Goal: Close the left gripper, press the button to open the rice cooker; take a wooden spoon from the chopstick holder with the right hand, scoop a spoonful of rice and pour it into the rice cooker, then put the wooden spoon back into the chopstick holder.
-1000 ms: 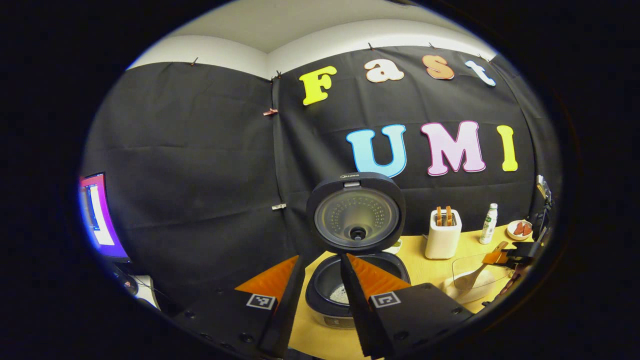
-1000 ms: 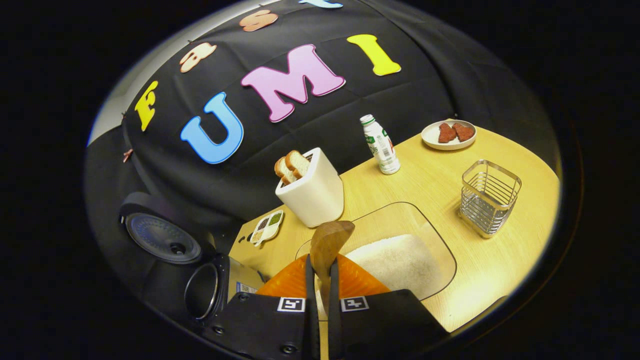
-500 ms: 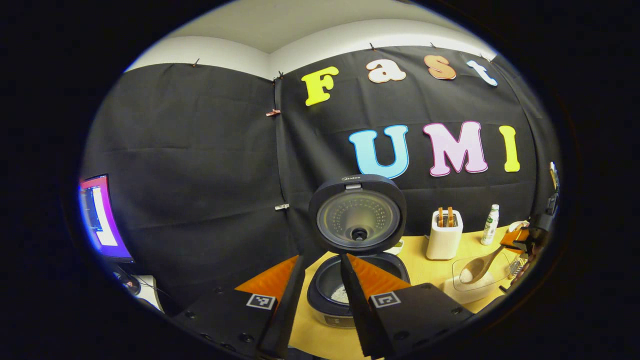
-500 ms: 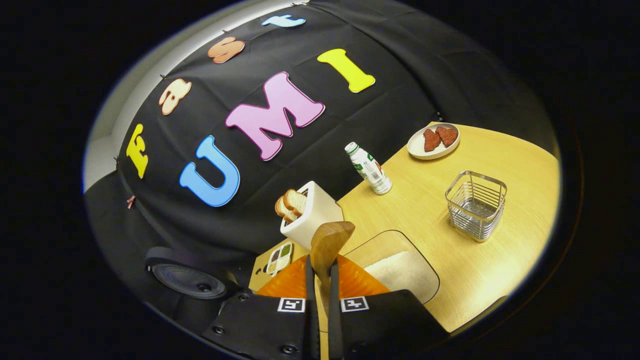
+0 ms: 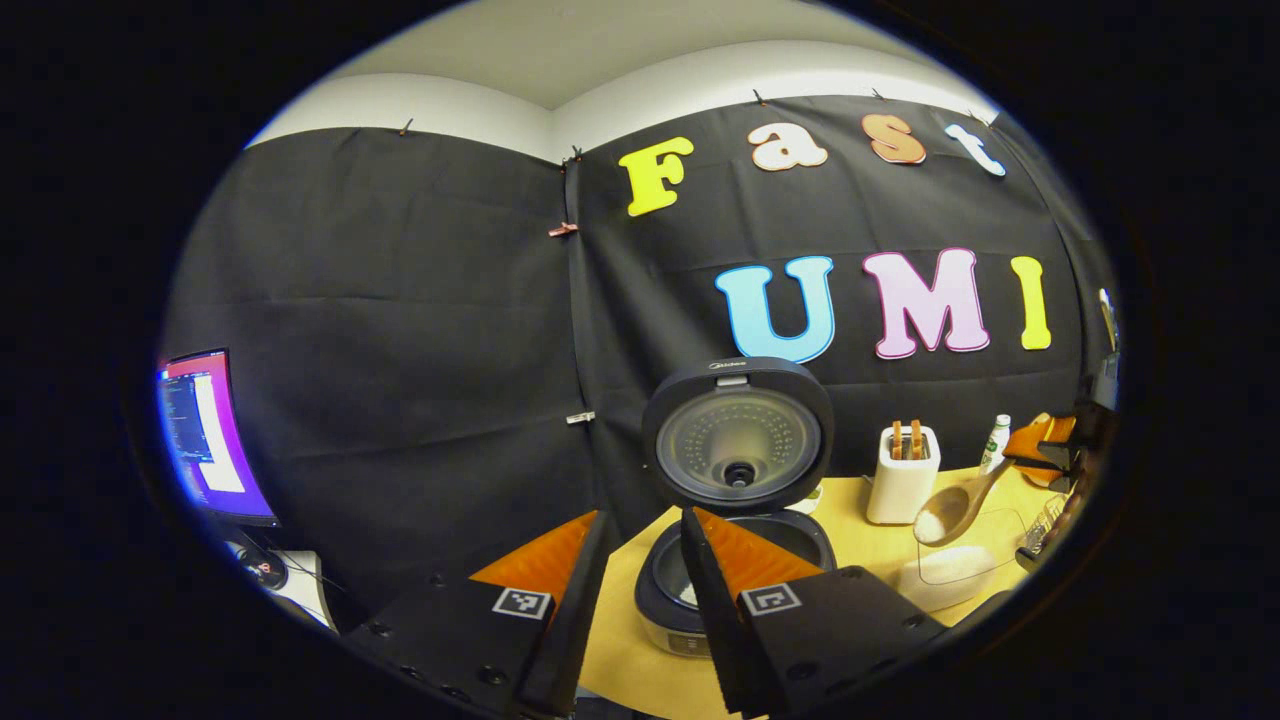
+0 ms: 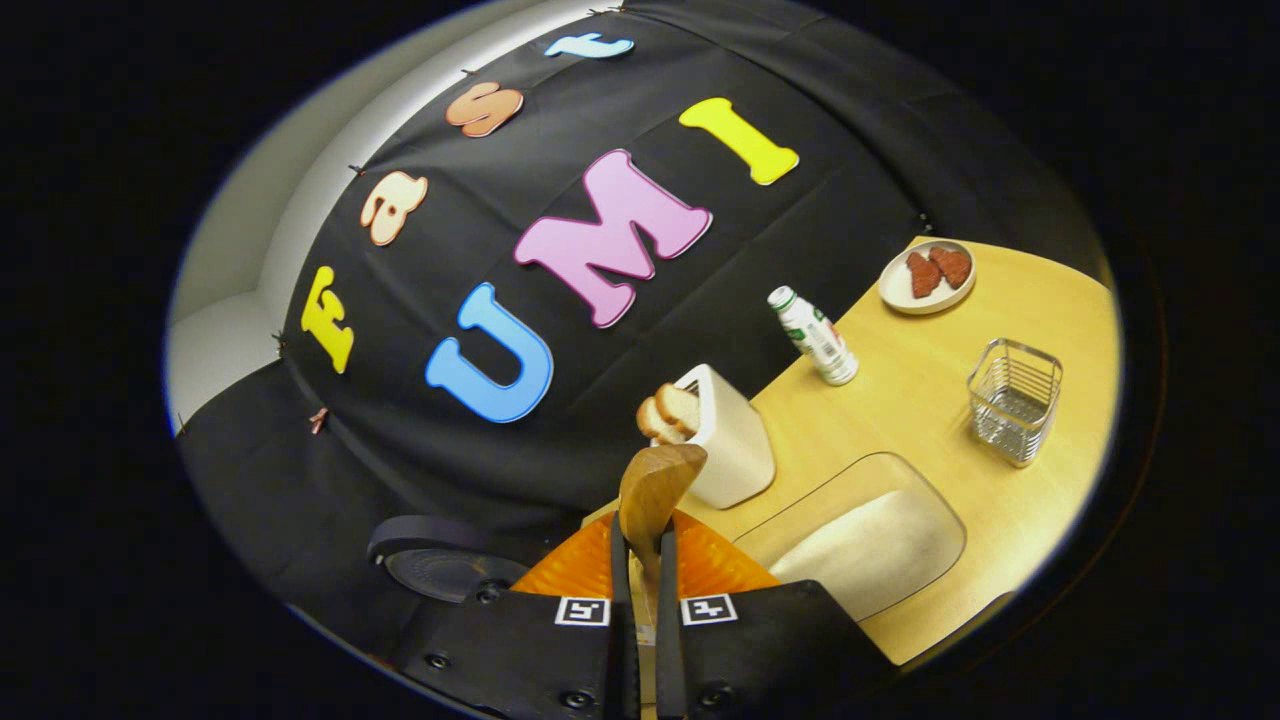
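Observation:
The black rice cooker stands with its lid point(image 5: 738, 435) up and its inner pot point(image 5: 690, 590) showing some rice. My left gripper point(image 5: 645, 515) hovers in front of the pot, open, with nothing between its fingers. My right gripper point(image 6: 640, 545) is shut on the handle of the wooden spoon point(image 6: 655, 480). In the left gripper view the spoon point(image 5: 950, 510) carries white rice above the clear rice container point(image 5: 955, 575), right of the cooker. The wire chopstick holder point(image 6: 1013, 400) stands on the table point(image 6: 900, 420), beyond the rice container point(image 6: 865, 545). The cooker lid point(image 6: 440, 570) lies low on the left.
A white toaster point(image 6: 725, 440) with bread slices stands between cooker and container. A small bottle point(image 6: 815, 337) and a plate point(image 6: 926, 275) with red pieces sit by the back wall. A lit monitor point(image 5: 205, 435) is off to the left.
The right gripper lifted the spoon, loaded with rice, up out of the container. The left gripper drifted slightly, still open before the cooker.

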`<move>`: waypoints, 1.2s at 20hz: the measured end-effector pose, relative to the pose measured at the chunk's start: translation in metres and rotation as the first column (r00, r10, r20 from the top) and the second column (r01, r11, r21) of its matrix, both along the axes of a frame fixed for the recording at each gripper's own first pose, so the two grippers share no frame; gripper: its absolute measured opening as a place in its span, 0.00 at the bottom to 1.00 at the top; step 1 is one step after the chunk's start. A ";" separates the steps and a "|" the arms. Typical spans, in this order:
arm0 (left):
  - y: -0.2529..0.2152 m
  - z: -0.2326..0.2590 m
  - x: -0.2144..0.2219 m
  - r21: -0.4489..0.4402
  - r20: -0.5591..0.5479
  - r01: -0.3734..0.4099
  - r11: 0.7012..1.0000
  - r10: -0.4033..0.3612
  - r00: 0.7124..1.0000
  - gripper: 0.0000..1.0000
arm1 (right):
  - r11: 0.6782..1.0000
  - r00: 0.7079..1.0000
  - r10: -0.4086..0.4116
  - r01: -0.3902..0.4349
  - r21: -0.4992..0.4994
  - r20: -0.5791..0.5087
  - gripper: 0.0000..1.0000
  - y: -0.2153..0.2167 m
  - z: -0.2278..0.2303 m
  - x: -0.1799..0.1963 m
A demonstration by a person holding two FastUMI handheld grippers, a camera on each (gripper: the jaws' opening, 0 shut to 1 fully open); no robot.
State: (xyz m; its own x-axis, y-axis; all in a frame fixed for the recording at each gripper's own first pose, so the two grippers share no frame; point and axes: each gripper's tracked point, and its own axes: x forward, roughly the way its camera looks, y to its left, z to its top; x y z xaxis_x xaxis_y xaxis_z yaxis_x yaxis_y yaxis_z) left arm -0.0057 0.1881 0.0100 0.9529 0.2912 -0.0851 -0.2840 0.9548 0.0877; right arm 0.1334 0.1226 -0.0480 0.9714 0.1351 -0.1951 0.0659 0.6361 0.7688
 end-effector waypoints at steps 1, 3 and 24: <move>0.006 -0.002 -0.002 -0.002 0.000 -0.015 1.000 0.015 1.000 0.55 | 0.999 0.999 0.038 -0.038 0.002 0.011 0.11 0.020 0.007 -0.001; 0.016 -0.001 -0.006 -0.008 0.006 -0.046 0.999 0.046 0.999 0.55 | 0.993 0.992 0.119 -0.118 -0.031 0.037 0.11 0.060 0.019 0.000; 0.052 -0.018 -0.015 -0.036 0.009 -0.159 0.987 0.160 0.987 0.54 | 0.376 0.699 0.697 -0.167 -0.911 0.160 0.11 0.245 0.020 -0.027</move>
State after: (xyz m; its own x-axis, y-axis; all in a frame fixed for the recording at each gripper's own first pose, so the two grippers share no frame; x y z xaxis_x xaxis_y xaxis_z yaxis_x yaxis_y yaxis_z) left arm -0.0211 0.2398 -0.0085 0.8955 0.4365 -0.0871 -0.4336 0.8997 0.0508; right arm 0.1065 0.3672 -0.0284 0.7918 0.6093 -0.0414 -0.5949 0.7542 -0.2778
